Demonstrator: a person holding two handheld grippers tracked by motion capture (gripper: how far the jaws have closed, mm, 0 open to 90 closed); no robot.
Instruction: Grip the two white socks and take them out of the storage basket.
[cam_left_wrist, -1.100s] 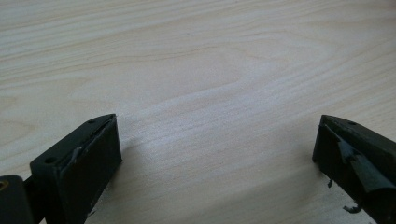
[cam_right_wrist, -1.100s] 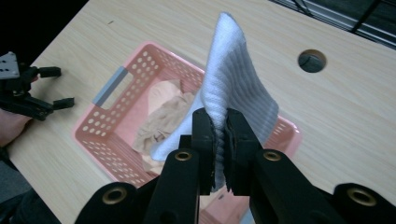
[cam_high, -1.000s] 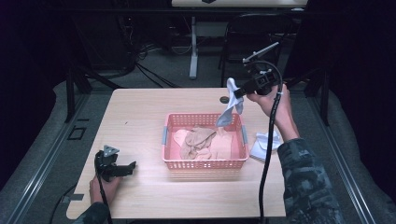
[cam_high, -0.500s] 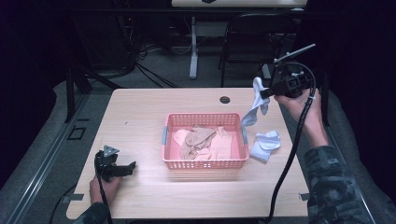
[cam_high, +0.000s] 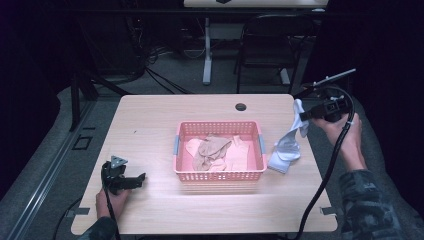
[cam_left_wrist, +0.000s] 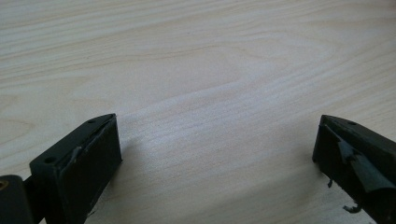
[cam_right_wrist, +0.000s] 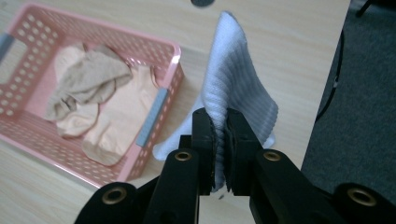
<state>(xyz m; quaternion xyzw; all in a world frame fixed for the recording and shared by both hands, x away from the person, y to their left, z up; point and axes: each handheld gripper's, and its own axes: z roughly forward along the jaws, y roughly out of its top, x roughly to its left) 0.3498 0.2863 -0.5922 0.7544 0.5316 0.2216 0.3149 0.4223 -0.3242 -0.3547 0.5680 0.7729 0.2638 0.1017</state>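
Observation:
My right gripper (cam_high: 303, 115) (cam_right_wrist: 220, 122) is shut on a white ribbed sock (cam_high: 295, 129) (cam_right_wrist: 236, 88) that hangs from its jaws to the right of the pink basket (cam_high: 218, 177) (cam_right_wrist: 159, 95). The sock's lower end meets a heap of white cloth (cam_high: 282, 155) on the table by the basket's right side. Beige and tan socks (cam_high: 212, 150) (cam_right_wrist: 88, 77) lie inside the basket. My left gripper (cam_high: 141, 178) (cam_left_wrist: 217, 154) rests low at the table's front left corner, jaws wide open over bare wood, holding nothing.
The wooden table (cam_high: 150, 125) has a dark cable hole (cam_high: 241, 106) near its far edge. Its right edge runs close beside the right hand, with dark floor beyond. A chair (cam_high: 270, 50) and cables stand behind the table.
The right gripper has carried the white sock from above the basket's far right corner out to the right and lower, beside the basket. The left gripper has stayed put.

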